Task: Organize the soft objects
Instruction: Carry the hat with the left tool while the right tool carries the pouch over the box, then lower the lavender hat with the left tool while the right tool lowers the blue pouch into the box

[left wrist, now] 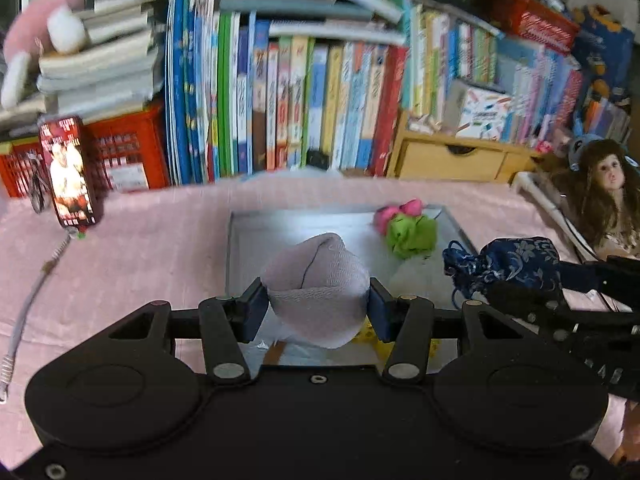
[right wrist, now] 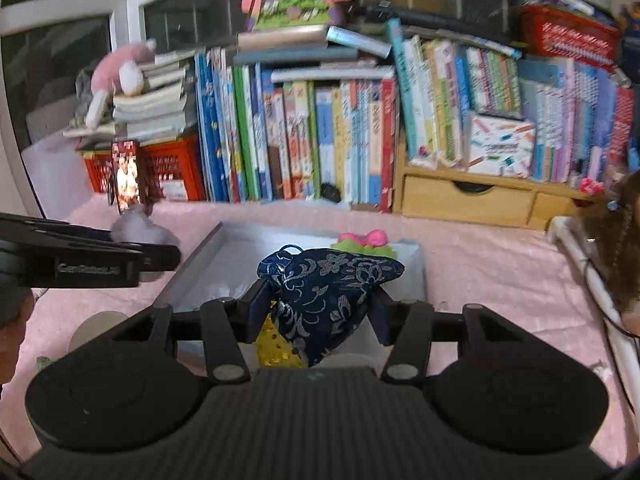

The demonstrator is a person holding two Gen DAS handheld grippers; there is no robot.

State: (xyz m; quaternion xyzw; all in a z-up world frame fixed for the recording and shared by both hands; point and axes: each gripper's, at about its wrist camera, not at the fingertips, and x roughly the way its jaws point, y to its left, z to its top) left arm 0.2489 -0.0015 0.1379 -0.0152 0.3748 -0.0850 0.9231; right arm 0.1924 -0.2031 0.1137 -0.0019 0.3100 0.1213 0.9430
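My left gripper [left wrist: 318,306] is shut on a rolled pale lilac sock [left wrist: 318,280], held above the near end of a grey tray [left wrist: 240,240] on the pink cloth. My right gripper [right wrist: 318,308] is shut on a navy drawstring pouch [right wrist: 328,284] with a silver floral pattern, also over the tray [right wrist: 200,260]. In the left wrist view the pouch [left wrist: 512,264] hangs at the tray's right side. Inside the tray lie a green and pink soft toy [left wrist: 408,228], a white fluffy thing [left wrist: 420,276] and a yellow sequinned item [right wrist: 276,344].
A wall of upright books [left wrist: 312,100] stands behind the tray, with red crates [left wrist: 120,156] at the left and a wooden drawer box [left wrist: 452,160] at the right. A doll [left wrist: 604,192] sits far right. A small printed tin [left wrist: 70,172] and a cable [left wrist: 24,312] lie left.
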